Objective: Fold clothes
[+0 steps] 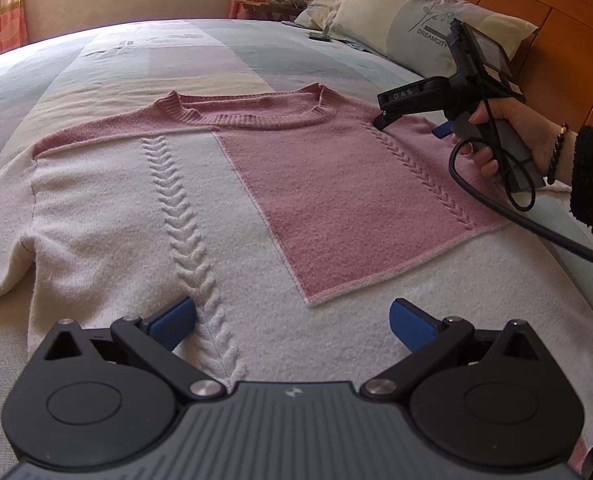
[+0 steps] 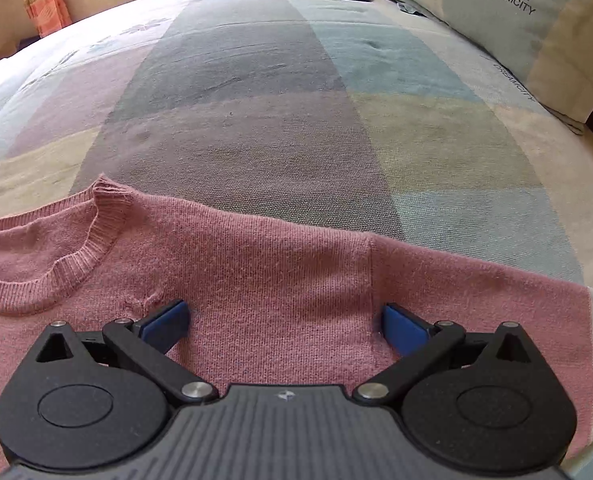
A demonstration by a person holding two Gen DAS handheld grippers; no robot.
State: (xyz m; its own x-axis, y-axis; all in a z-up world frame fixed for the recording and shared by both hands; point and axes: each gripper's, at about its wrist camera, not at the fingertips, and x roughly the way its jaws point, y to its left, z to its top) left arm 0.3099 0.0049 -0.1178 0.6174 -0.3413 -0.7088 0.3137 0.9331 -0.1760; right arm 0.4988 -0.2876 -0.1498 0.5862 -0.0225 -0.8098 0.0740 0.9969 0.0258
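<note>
Inventory, all places given from the sweater, nearest item first.

1. Left gripper (image 1: 292, 322): hovers over the sweater's lower body near the hem, fingers spread wide, nothing between them. One blue pad sits just beside the white cable braid.

2. Sweater (image 1: 224, 216): pink-and-white knit, lying flat and face-up on the bed (image 1: 144, 60), mostly spread out. Its long axis runs from the hem at the left gripper away to the collar (image 1: 252, 118) at the far end. A white sleeve trails off at the left side of the left wrist view; the pink panel fills the other half of the chest.

3. Right gripper (image 2: 284, 322): at the pink shoulder beside the collar, low over the knit, fingers spread apart and holding nothing; whether the pads touch the fabric cannot be told. A hand (image 1: 508, 136) with a beaded bracelet grips its handle. The shoulder seam runs just inside one pad.

4. Pillow (image 1: 424, 12): beyond the collar, off to the right gripper's side, well apart from the sweater.

Judgement: the right gripper is nearer the shoulder and sleeve on its side, so any fold across the long axis from that edge would fall to it.
</note>
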